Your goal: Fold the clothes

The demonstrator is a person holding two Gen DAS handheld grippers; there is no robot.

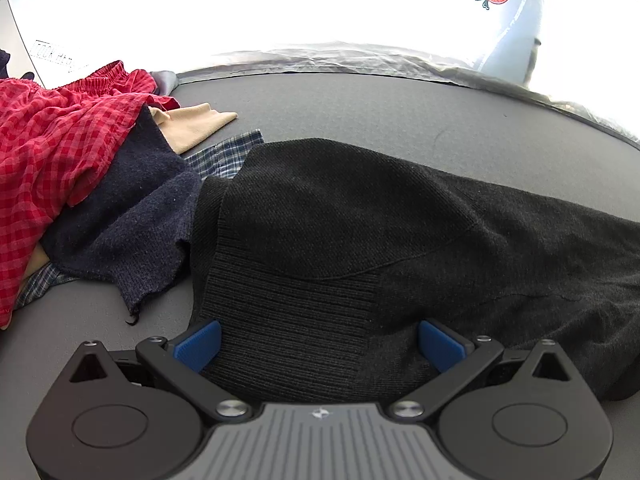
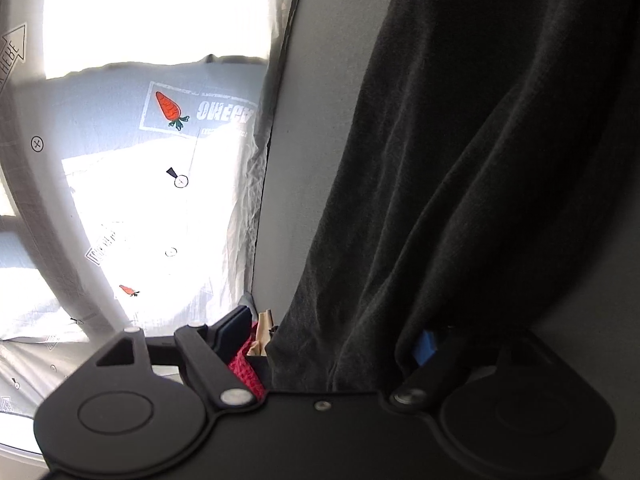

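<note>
In the left wrist view our left gripper [image 1: 318, 344] stands with its blue pads [image 1: 198, 346] well apart, straddling the ribbed hem of the black sweater [image 1: 360, 220]. The knit fills the gap between the pads, but we cannot see either pad pressing on it, so we read the gripper as apart. The sweater lies spread on the grey bench [image 1: 360, 104], running from the gripper toward 3 o'clock.

At 9 to 10 o'clock of the sweater sits a heap of other clothes: a red checked garment [image 1: 52, 152] on top, a navy knit [image 1: 132, 216] under it and touching the sweater's edge, a beige cloth [image 1: 192, 124] behind, and a blue plaid piece [image 1: 228, 156] peeking out at 11 o'clock.

In the right wrist view our right gripper [image 2: 328, 340] is spread wide. Black sweater folds hang between its fingers and run from 6 o'clock up to 1 o'clock. The fabric covers most of one blue pad [image 2: 425, 347]; whether it is pinched we cannot tell. Beyond the bench edge a sunlit printed sheet [image 2: 120, 128] bears a carrot [image 2: 170, 109].
</note>
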